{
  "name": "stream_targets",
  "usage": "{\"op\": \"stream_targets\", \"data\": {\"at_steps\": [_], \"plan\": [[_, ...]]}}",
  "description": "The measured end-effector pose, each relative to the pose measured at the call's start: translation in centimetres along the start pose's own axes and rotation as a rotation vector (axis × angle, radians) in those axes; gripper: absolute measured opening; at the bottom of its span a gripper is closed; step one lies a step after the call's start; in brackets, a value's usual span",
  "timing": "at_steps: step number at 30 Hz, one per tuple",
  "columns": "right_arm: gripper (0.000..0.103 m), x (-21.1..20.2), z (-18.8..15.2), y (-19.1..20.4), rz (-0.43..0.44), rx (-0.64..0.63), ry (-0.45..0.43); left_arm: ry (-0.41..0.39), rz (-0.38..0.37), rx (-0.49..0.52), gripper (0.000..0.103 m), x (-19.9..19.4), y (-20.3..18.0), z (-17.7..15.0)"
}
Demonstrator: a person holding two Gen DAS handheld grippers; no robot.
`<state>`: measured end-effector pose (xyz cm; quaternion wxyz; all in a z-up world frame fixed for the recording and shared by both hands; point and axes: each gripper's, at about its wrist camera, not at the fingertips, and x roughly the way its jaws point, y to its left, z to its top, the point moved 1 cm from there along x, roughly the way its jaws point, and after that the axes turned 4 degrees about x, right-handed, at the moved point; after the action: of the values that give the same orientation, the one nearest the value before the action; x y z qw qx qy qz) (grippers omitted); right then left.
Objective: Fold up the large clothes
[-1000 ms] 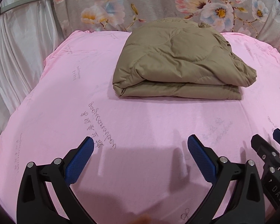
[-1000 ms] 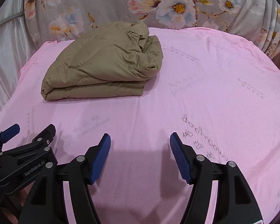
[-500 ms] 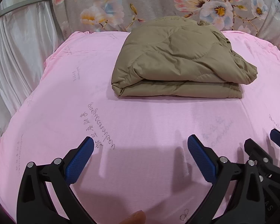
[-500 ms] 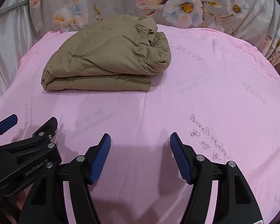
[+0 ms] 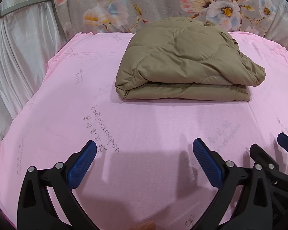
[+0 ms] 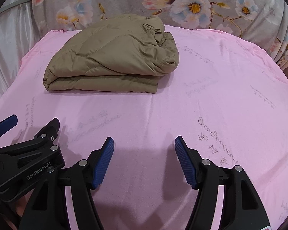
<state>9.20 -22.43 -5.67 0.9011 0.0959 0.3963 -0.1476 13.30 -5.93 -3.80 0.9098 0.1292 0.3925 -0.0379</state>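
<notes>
Looking finished: jacket lay folded into a neat stack near the bed's far edge. Left gripper and right gripper hovered by the near edge, both spread, pinching nothing. Little left, judging by that tidy bundle.

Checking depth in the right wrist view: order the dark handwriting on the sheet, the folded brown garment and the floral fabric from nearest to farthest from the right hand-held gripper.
From the right hand-held gripper:
1. Dark handwriting, just right of it.
2. Folded brown garment, ahead and left.
3. Floral fabric, behind the pink sheet.
</notes>
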Motion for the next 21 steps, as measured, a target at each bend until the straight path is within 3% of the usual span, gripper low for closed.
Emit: {"op": "stream_targets", "data": {"at_steps": [21], "plan": [[0.064,-0.07,0.05,-0.04,-0.006,-0.003,-0.002,0.001,0.001,-0.001,0.098,0.06,0.05,0.02]]}}
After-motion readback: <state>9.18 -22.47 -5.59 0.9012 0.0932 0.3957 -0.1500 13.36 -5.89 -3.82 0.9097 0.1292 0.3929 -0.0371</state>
